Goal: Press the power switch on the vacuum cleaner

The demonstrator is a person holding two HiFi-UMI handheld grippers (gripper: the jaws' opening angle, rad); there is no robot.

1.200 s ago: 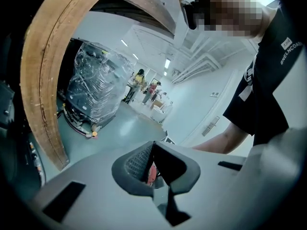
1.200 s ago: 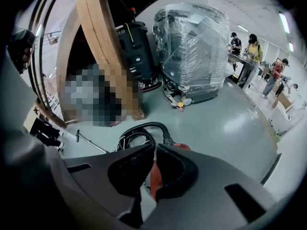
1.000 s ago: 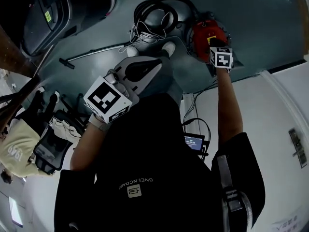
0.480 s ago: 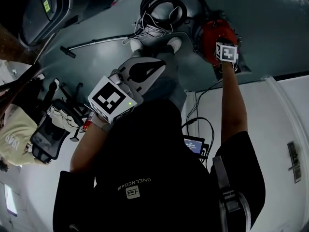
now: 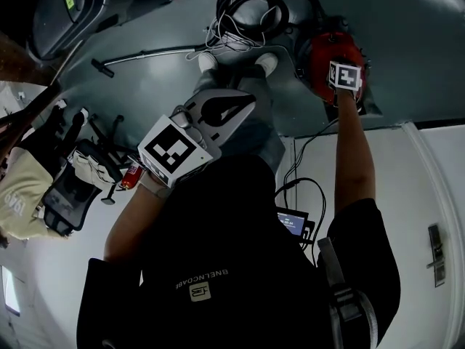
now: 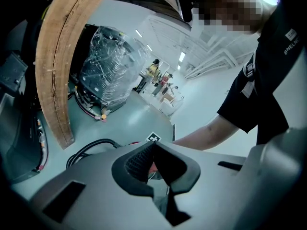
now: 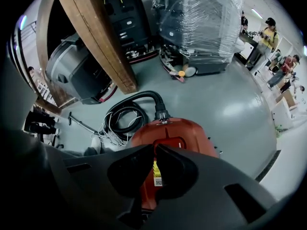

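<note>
The red vacuum cleaner [image 5: 323, 49] stands on the grey floor, its black hose [image 5: 251, 9] coiled to its left. In the right gripper view its red top [image 7: 184, 128] fills the middle, with a raised panel and a yellow label [image 7: 156, 168] under my jaws. My right gripper [image 7: 154, 148] is shut and empty, pointing down just above that top; I cannot tell whether it touches. Its marker cube [image 5: 345, 75] covers the tips in the head view. My left gripper [image 5: 249, 102] is shut, holds nothing, and hangs over the person's legs, away from the vacuum.
A white cable bundle [image 5: 229, 33] and a metal wand [image 5: 145, 55] lie left of the hose. A big dark machine [image 5: 73, 9], a wooden beam [image 7: 96, 37] and a film-wrapped pallet [image 7: 206, 23] stand behind. People stand far off [image 7: 278, 61]. A small screen [image 5: 293, 222] lies on the white floor.
My right gripper has sunk closer to the vacuum's top, its cube looking smaller. The head view has shifted a little. The left gripper has barely moved.
</note>
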